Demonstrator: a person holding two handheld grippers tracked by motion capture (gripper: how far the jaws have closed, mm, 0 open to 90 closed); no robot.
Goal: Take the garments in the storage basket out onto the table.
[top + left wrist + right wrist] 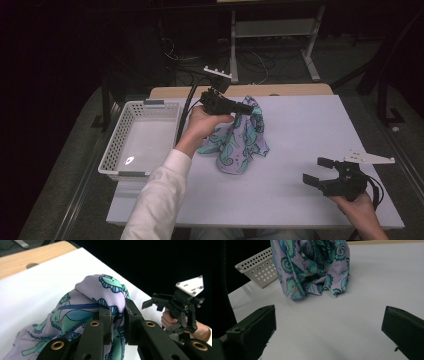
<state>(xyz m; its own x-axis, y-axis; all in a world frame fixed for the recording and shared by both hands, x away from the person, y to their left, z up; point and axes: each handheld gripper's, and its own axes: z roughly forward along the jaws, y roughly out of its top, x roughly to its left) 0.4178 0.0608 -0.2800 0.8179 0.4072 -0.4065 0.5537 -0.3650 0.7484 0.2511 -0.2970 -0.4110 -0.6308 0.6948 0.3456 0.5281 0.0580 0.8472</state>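
High view: left hand-held gripper point(246, 108) clamps patterned cloth point(240, 142) over white table point(300, 135), beside basket point(140, 140).
Left gripper view: jaws pinch cloth fold.
Right gripper view: right hand-held gripper point(328, 325) jaws apart, cloth beyond.

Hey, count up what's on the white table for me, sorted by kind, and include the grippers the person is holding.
Patterned cloth, lilac with green seahorses, pinched at its top by the left gripper: 1
White perforated basket, at the table's left edge: 1
Handheld grippers, the left one and the right gripper, whose jaws stand apart: 2
Total: 4
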